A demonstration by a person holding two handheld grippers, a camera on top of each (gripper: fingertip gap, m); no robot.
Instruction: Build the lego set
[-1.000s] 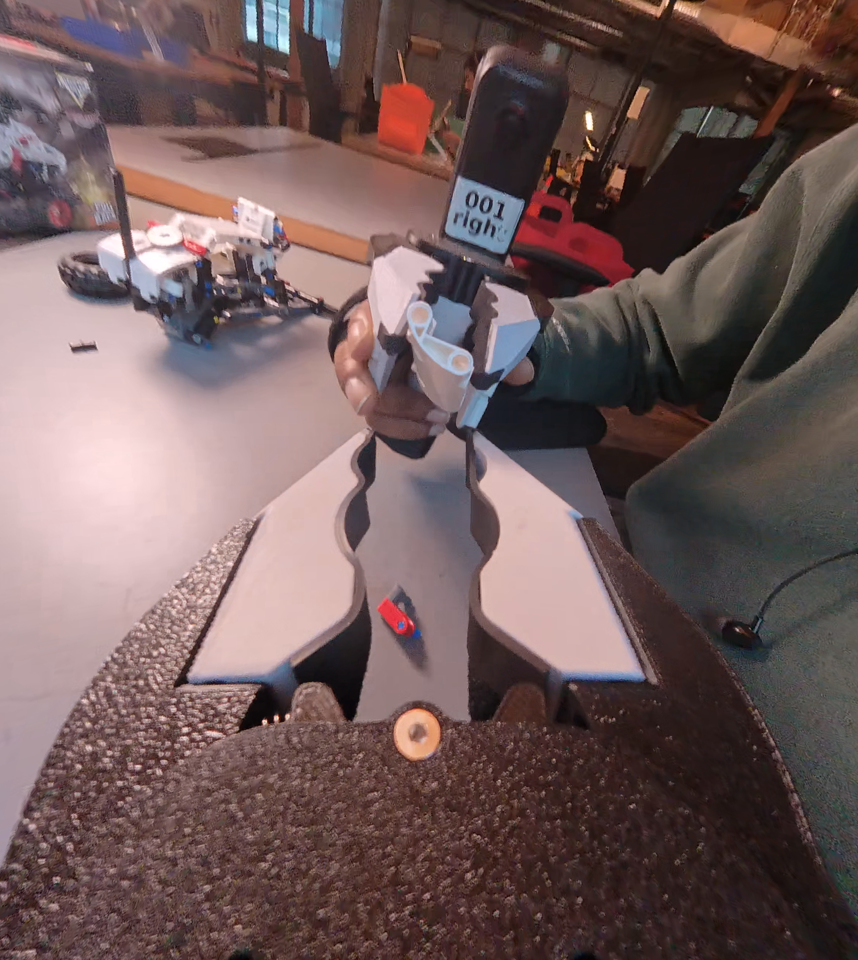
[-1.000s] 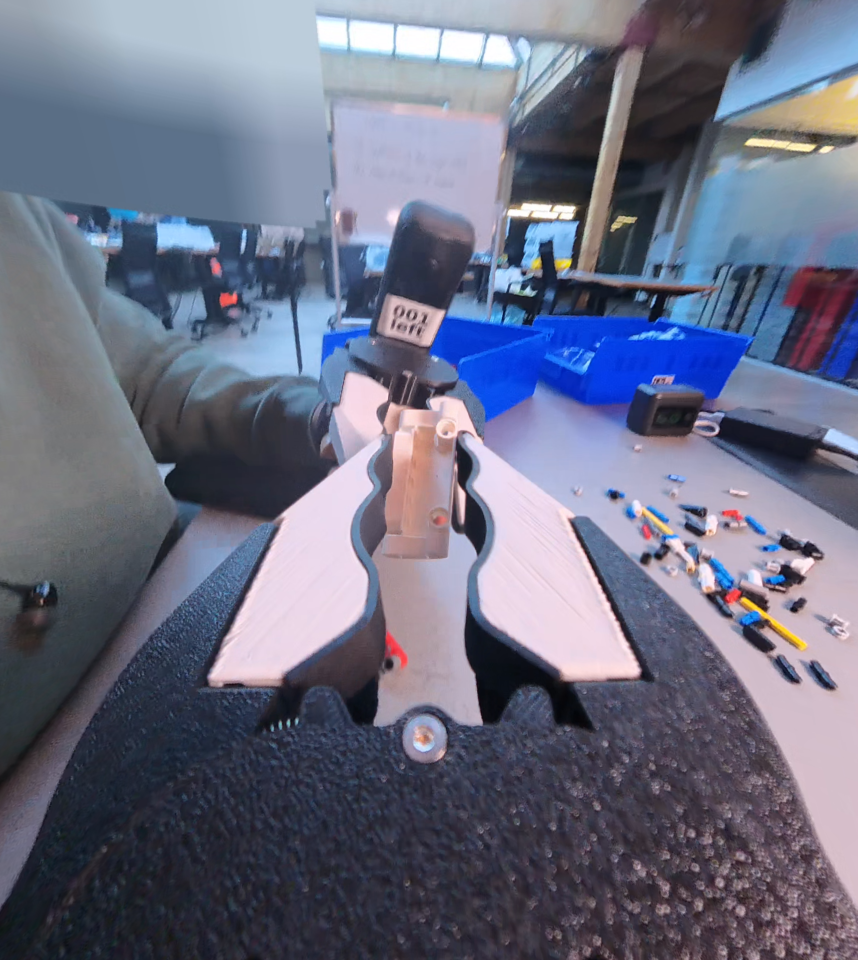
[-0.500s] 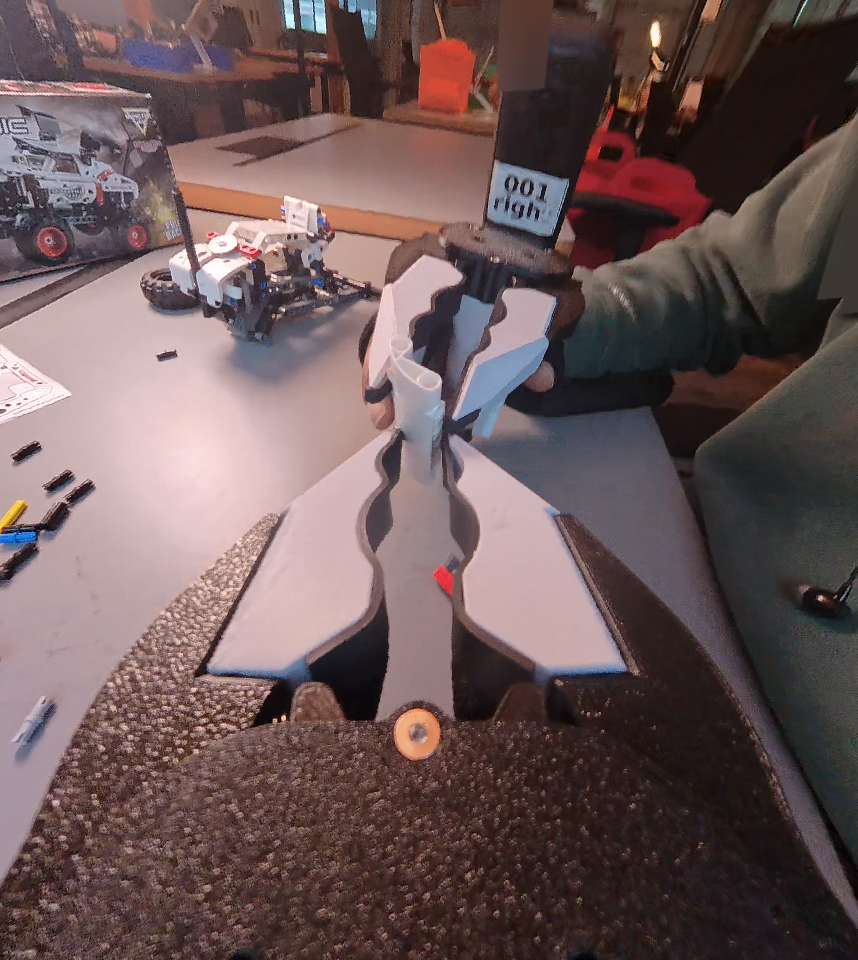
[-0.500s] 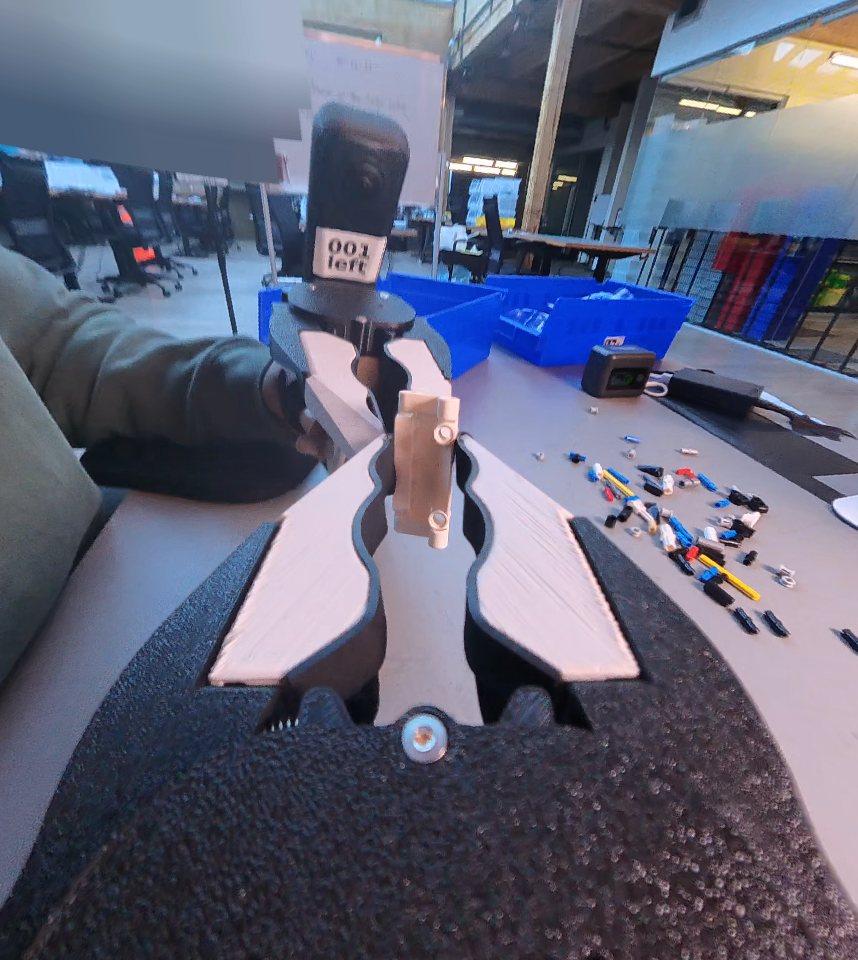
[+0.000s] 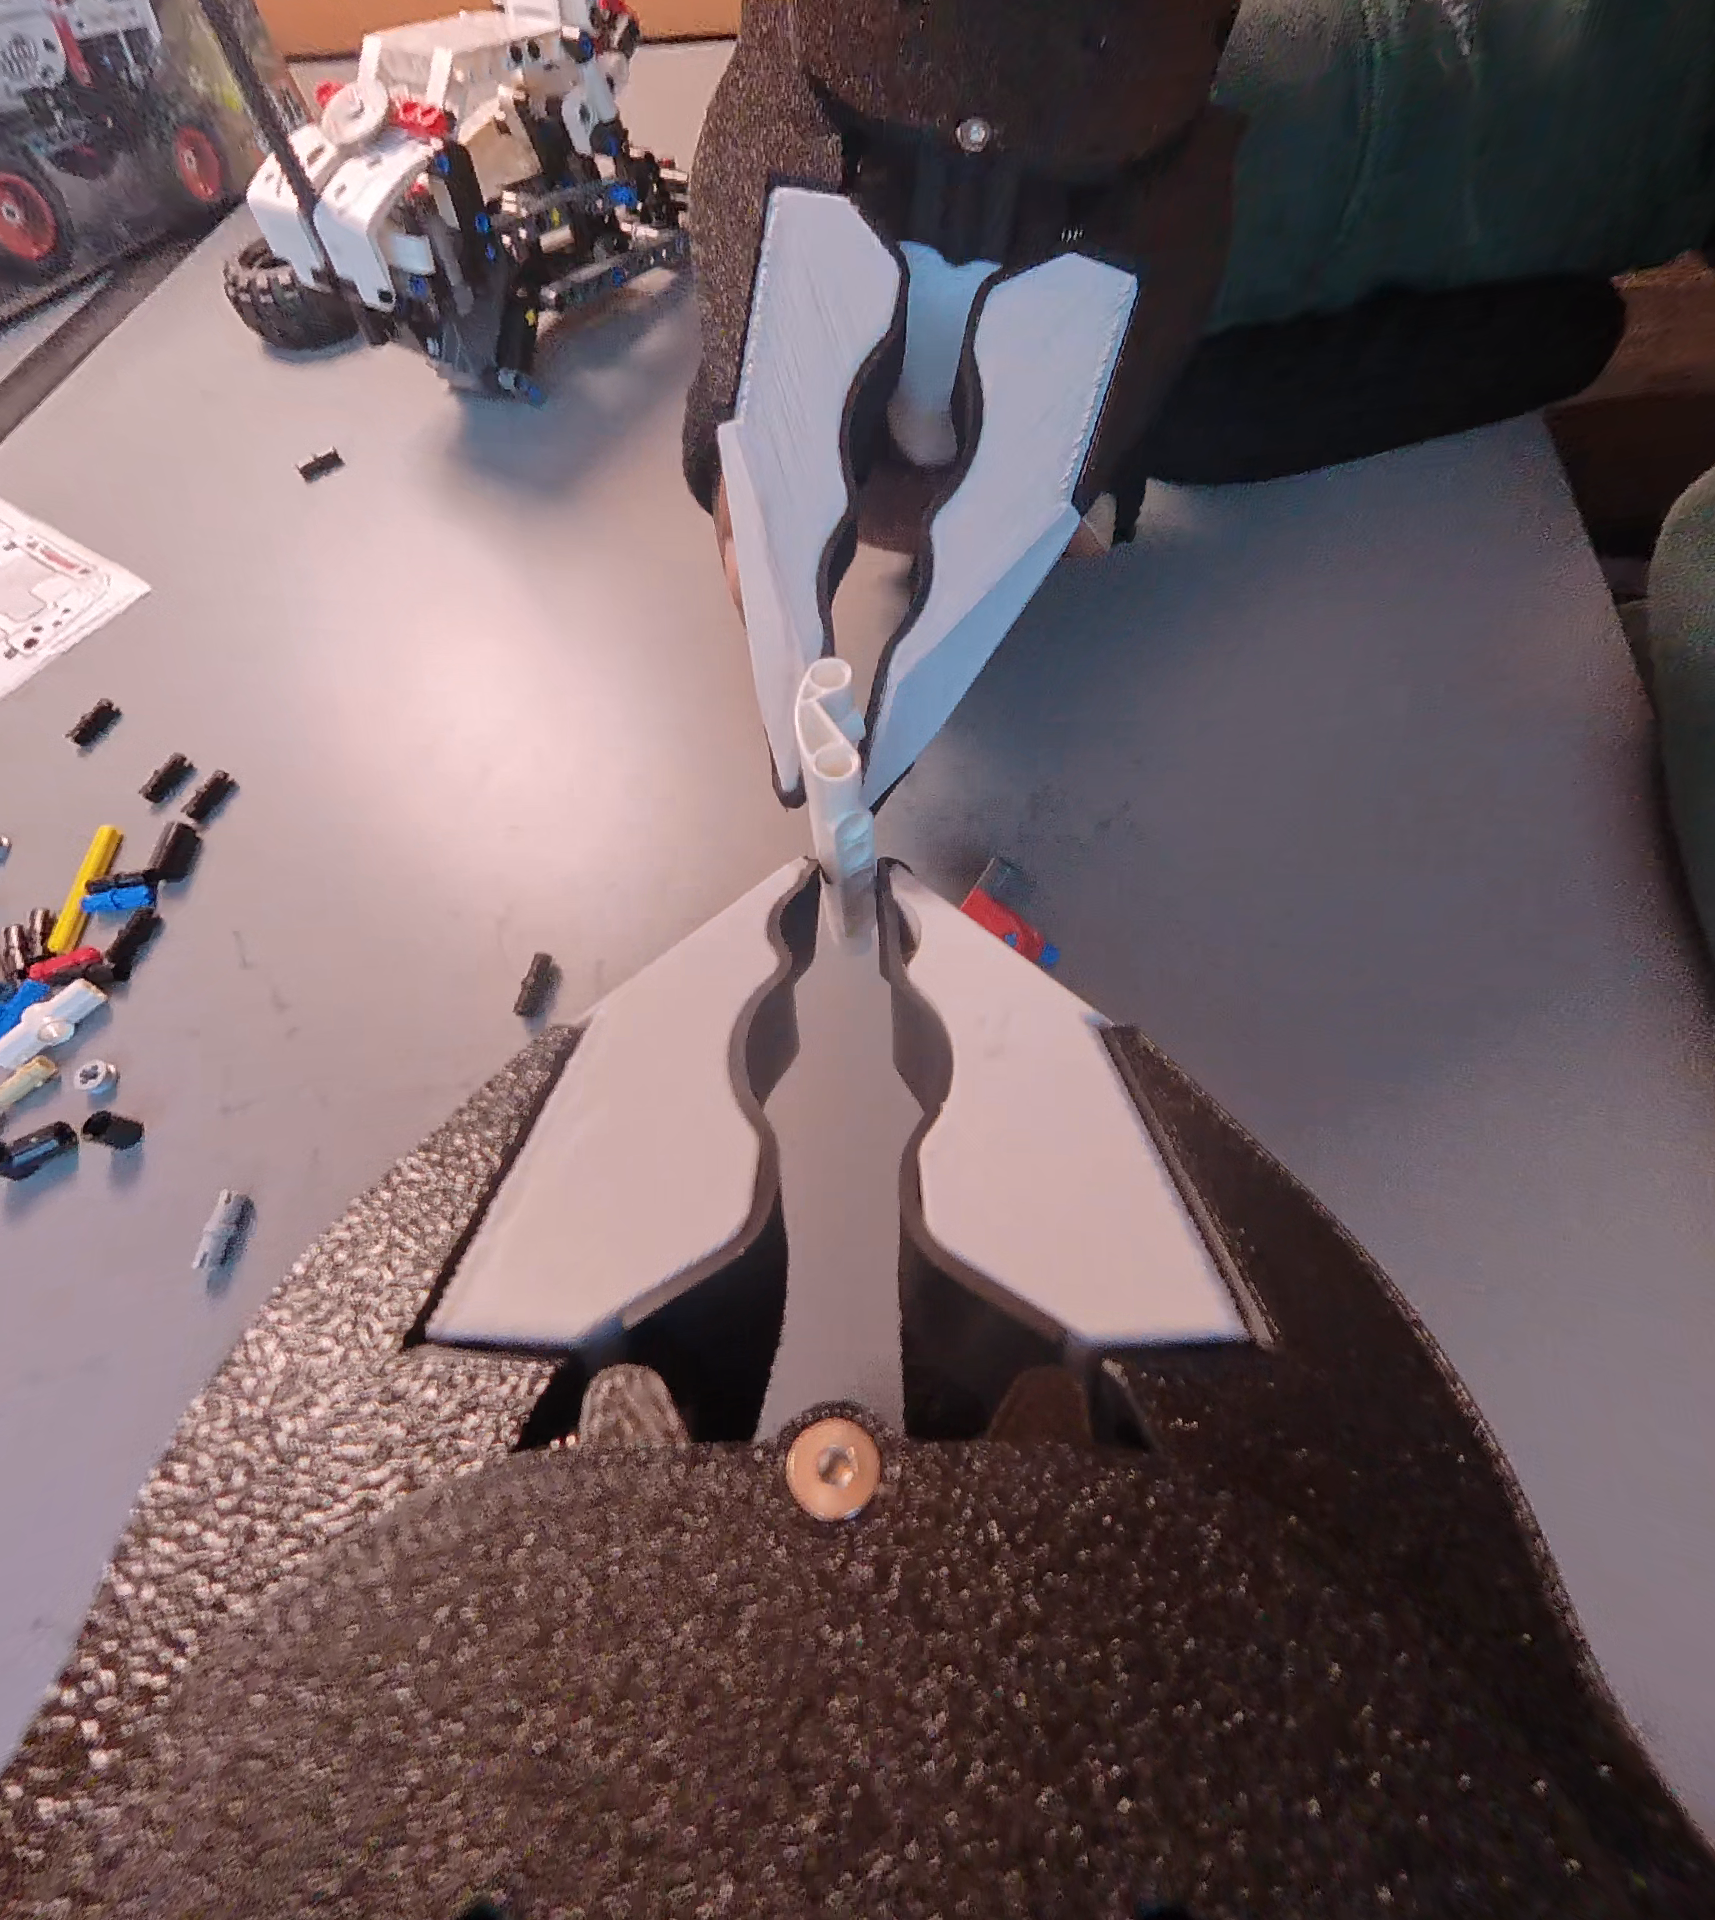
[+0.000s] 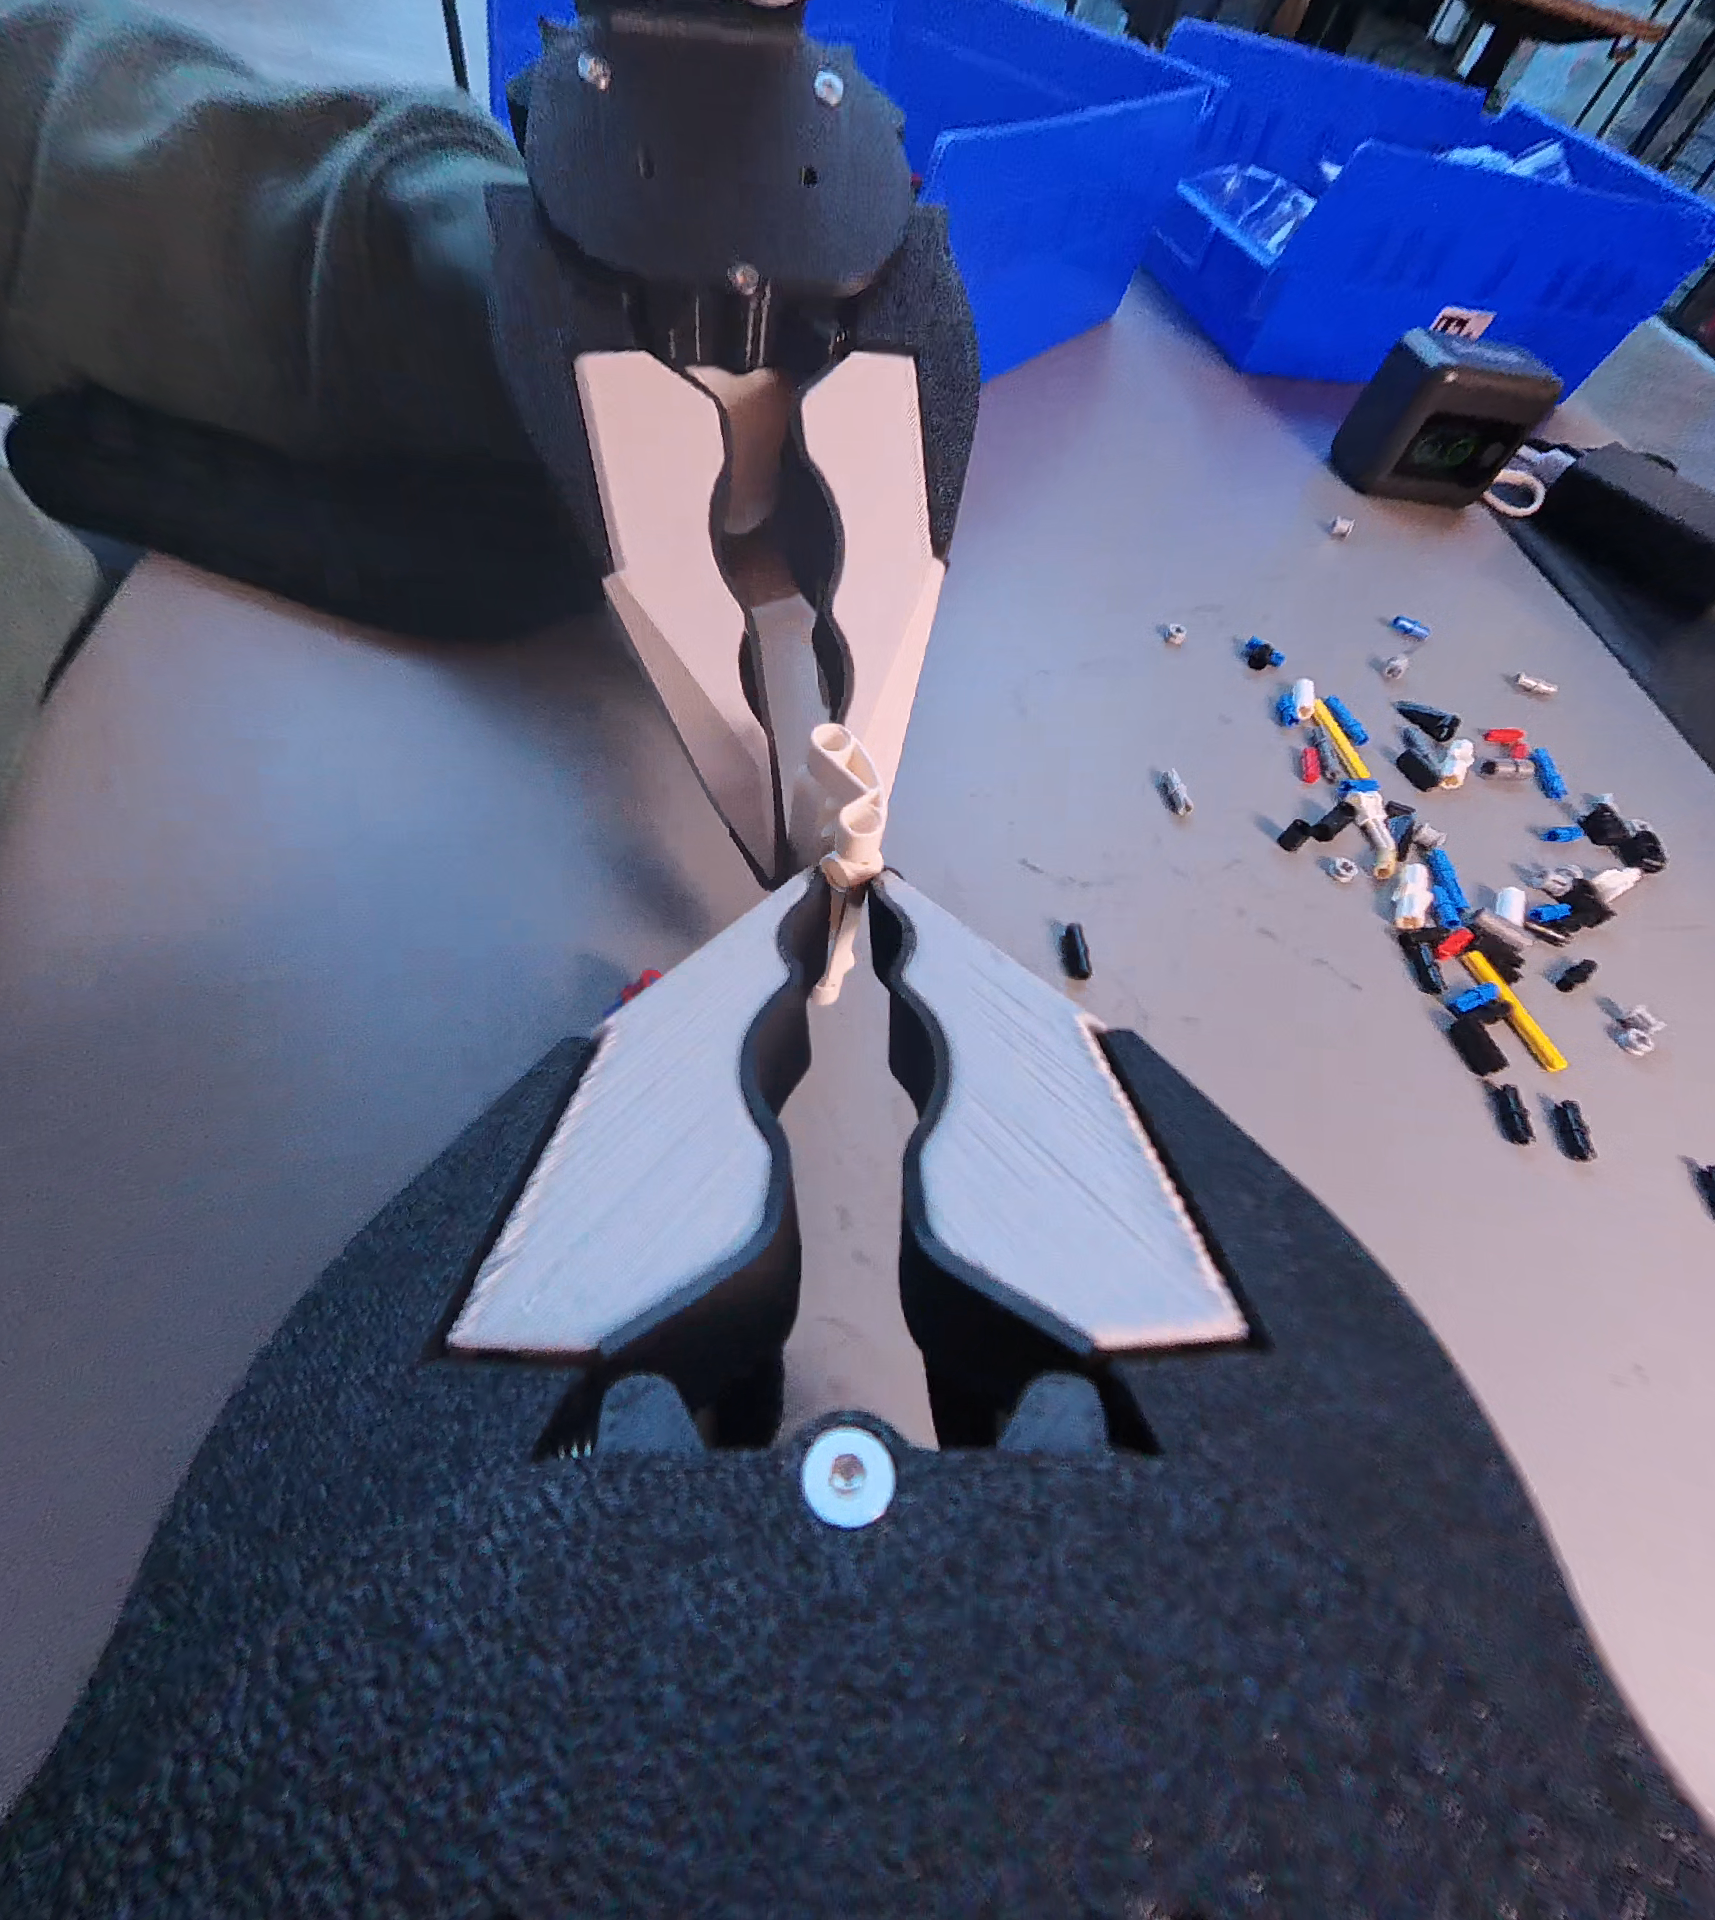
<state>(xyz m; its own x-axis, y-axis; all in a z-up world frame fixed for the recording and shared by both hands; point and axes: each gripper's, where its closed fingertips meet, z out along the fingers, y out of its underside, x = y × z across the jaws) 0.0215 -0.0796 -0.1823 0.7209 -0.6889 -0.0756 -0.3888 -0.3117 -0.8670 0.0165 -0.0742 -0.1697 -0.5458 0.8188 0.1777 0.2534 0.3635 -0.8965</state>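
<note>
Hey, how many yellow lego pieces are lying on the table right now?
2. The far yellow rod lies at the far end of the loose-parts pile; the near yellow rod at its near end. Smaller ones may be hidden in the pile.

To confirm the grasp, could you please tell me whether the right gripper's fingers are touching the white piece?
Touching. The right wrist view shows the white piece pinched between the tips of the fingers of the right gripper.

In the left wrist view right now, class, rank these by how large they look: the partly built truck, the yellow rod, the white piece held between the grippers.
1. partly built truck, clearly largest, though farthest.
2. white piece and yellow rod: similar apparent length; the piece sits nearer the camera, so unranked.
</note>
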